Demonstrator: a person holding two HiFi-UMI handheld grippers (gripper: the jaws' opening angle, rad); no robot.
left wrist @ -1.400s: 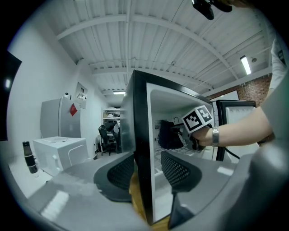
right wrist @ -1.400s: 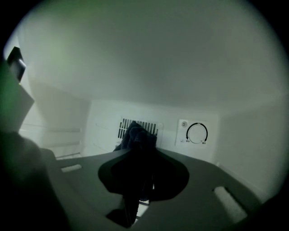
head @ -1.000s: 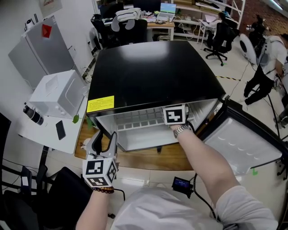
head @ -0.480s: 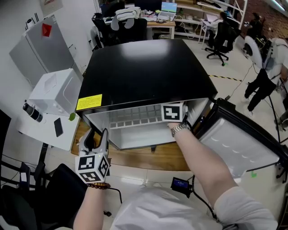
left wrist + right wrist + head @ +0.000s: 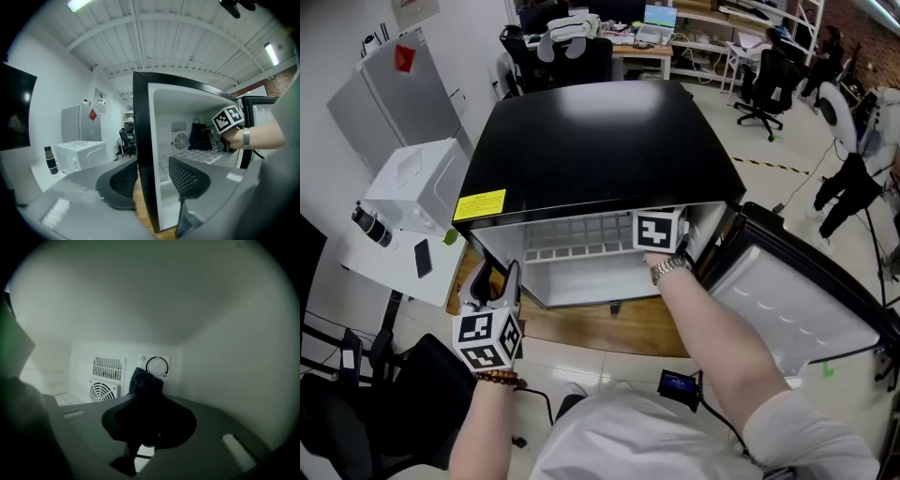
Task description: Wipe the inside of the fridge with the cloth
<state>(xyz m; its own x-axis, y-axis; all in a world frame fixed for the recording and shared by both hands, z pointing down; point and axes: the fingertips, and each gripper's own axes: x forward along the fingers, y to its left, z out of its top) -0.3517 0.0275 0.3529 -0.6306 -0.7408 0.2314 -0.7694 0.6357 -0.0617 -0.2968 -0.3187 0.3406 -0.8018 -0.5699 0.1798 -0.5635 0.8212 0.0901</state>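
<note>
The black mini fridge [image 5: 591,141] stands with its door [image 5: 797,300] swung open to the right. My right gripper [image 5: 149,401] reaches deep inside and is shut on a dark cloth [image 5: 145,380], which sticks out past the jaws in front of the rear fan grille [image 5: 104,391] and dial [image 5: 157,366]. In the head view only its marker cube [image 5: 659,232] shows. My left gripper [image 5: 495,274] is at the fridge's front left corner. Its jaws have just opened a little and straddle the left wall's edge [image 5: 145,187], with a gap on the inner side.
The fridge rests on a wooden board [image 5: 609,328]. To the left is a white table with a white box [image 5: 417,187], a phone [image 5: 423,258] and a dark bottle [image 5: 370,225]. A small black device [image 5: 680,384] lies on the floor. Office chairs and a person [image 5: 853,178] are behind.
My right gripper has shifted a little toward the fridge's right side with the cloth. The left gripper has stayed at the front left corner.
</note>
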